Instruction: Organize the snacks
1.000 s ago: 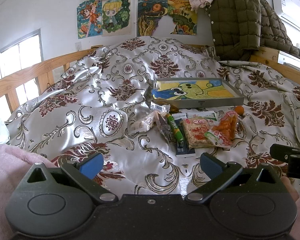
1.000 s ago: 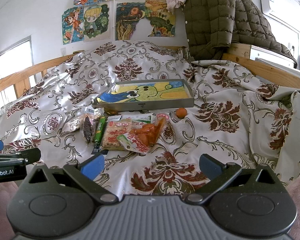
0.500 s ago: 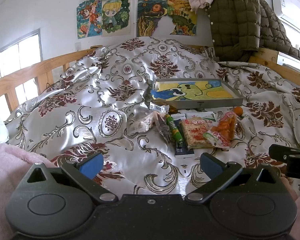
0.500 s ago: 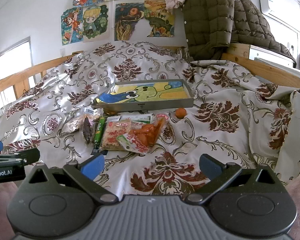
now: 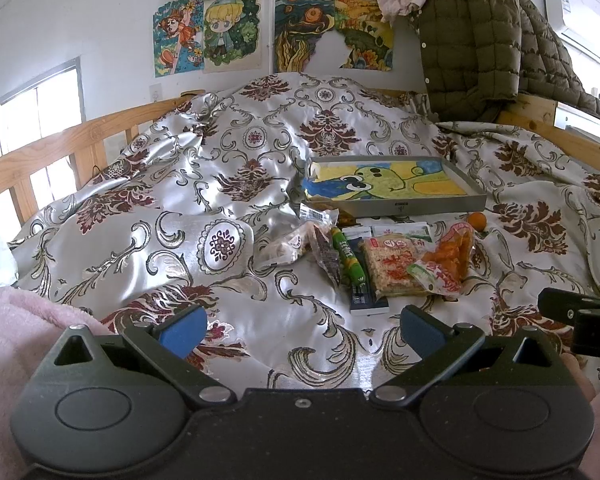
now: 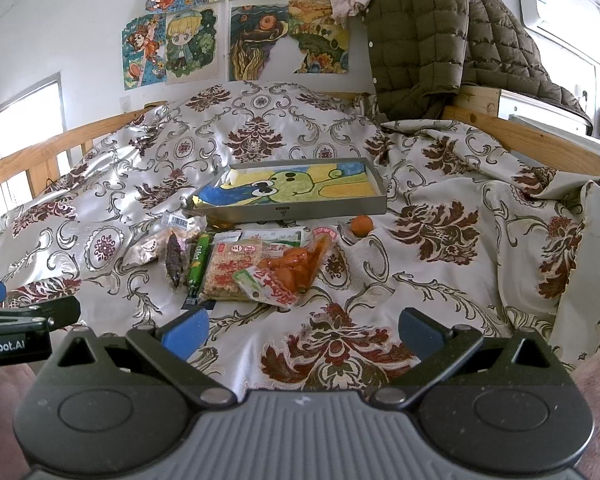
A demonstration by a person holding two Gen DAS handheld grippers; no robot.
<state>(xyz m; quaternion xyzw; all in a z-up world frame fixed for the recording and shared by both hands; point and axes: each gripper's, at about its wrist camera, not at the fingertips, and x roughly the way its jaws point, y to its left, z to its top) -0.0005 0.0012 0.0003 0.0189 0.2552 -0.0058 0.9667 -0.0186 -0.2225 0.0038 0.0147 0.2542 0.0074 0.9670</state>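
up close, two hand-held grippers hover low over a bed covered by a shiny patterned bedspread [image 5: 228, 184]. the left gripper [image 5: 300, 330] has its blue-padded fingers [image 5: 180, 330] spread wide with nothing between them, and the right gripper [image 6: 300, 330] is spread just as wide and empty too. the snacks lie in a loose cluster on the bedspread, beyond both grippers and apart from them. from left to right in the right wrist view: a pale crinkled packet [image 6: 148, 250], a dark narrow packet [image 6: 174, 258], a green sausage stick [image 6: 198, 260], a rice cracker pack [image 6: 230, 270] and a bag of orange snacks [image 6: 290, 270] lying partly on the cracker pack. a small orange fruit [image 6: 361, 225] sits alone to the right of the cluster. just beyond the snacks rests a shallow grey tray [image 6: 288, 211] lined with a cartoon drawing. an olive puffer jacket [image 6: 420, 40] hangs at the far right.
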